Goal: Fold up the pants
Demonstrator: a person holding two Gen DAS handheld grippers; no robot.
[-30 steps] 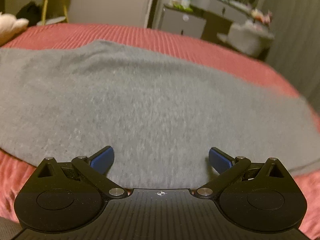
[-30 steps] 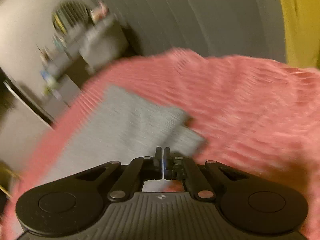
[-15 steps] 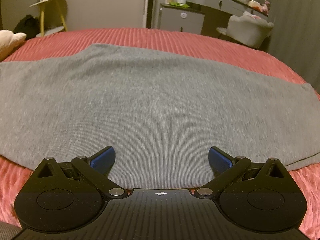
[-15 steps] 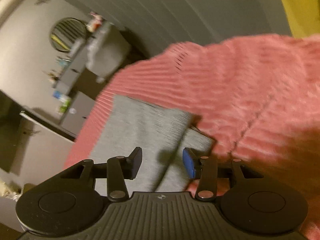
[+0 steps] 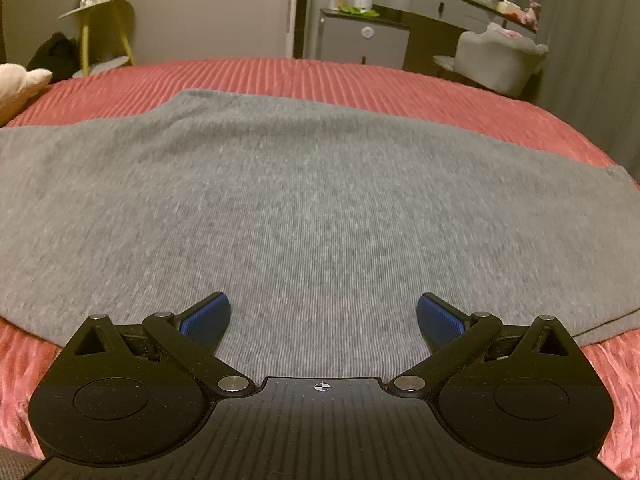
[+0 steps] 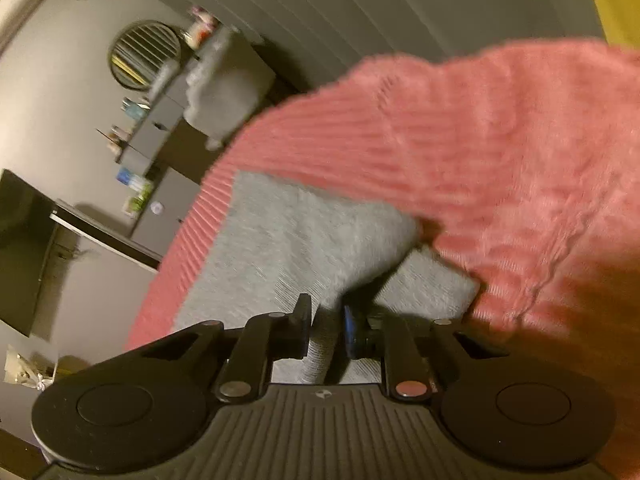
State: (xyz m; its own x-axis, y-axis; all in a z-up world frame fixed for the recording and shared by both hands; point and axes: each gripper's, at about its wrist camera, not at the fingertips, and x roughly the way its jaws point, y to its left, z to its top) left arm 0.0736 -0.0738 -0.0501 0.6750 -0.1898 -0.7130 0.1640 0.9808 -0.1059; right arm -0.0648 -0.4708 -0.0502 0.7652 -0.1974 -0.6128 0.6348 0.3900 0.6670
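- Left wrist view: the left gripper (image 5: 323, 314) hovers low over the grey pants (image 5: 304, 208), jaws spread wide with nothing between them.
- The pants lie flat across the red bedspread (image 5: 304, 76).
- Right wrist view, blurred: the right gripper (image 6: 326, 330) has its jaws nearly closed, pinching a fold of the pants (image 6: 280, 248) near their end.
- A grey dresser (image 5: 432, 4) stands beyond the bed.

Red bedspread (image 5: 360, 80), grey armchair (image 5: 496, 56)
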